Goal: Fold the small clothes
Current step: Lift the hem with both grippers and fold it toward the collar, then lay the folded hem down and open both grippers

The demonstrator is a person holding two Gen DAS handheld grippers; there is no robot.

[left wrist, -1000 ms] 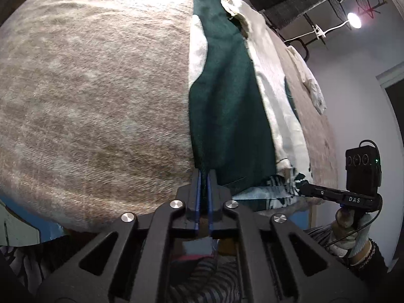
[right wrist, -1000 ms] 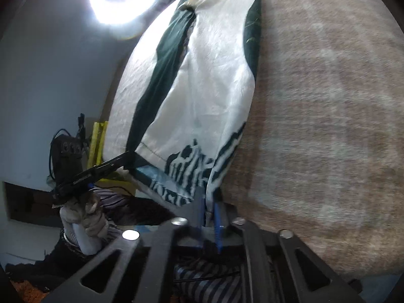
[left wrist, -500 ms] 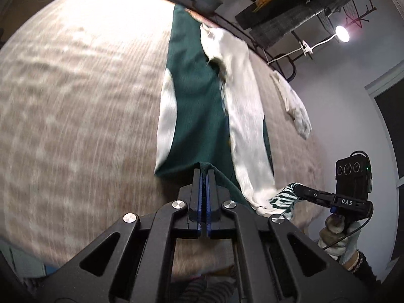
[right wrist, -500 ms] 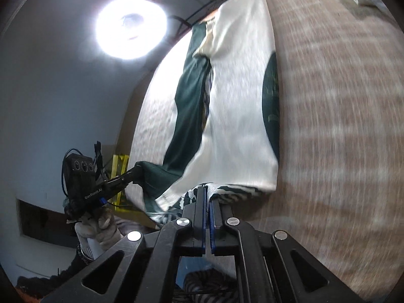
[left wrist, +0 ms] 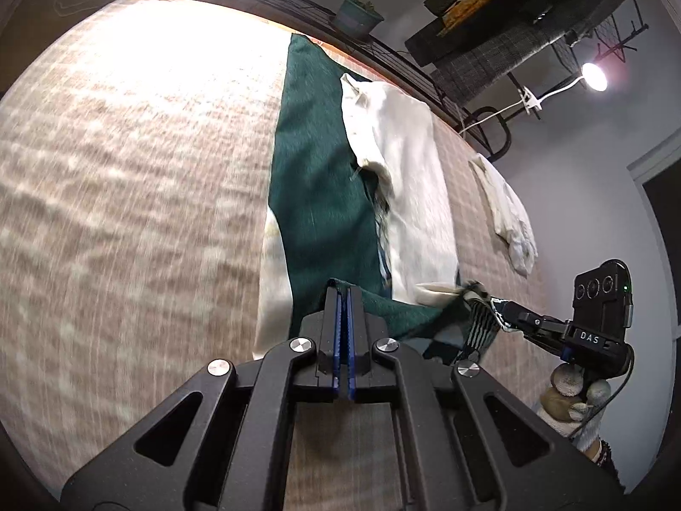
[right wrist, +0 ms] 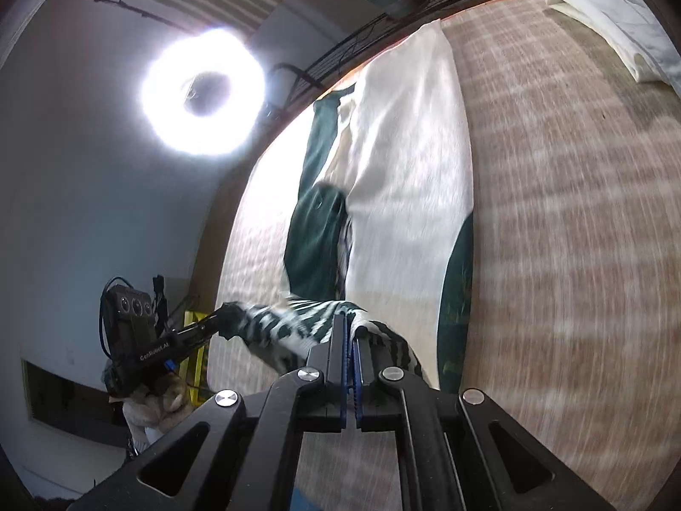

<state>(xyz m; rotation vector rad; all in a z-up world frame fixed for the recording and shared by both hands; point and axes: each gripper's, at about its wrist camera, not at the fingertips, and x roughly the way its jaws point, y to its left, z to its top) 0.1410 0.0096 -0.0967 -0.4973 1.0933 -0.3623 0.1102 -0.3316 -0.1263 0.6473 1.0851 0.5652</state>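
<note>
Left hand-held gripper [left wrist: 343, 294] is pinching the green corner of the shirt [left wrist: 323, 196], which lies stretched out on the bed [left wrist: 127, 213]. Right hand-held gripper [right wrist: 350, 328] is clamped on the striped hem corner (both lifted). I'd keep the corners level and taut while carrying them over, so the fold lands straight.

The left tool [left wrist: 342, 294] was clamped tight on the near hem of a dark green and cream garment [left wrist: 319, 196], which lay lengthwise on a beige woven bed cover [left wrist: 127, 196]. To the right of the garment's near end, the right tool [left wrist: 496, 304], held in a gloved hand [left wrist: 570, 396], pinched the striped corner of the same hem. Farther right of the garment lay a crumpled white cloth [left wrist: 510, 221]. Beyond the garment's far end stood a potted plant [left wrist: 357, 15].
</note>
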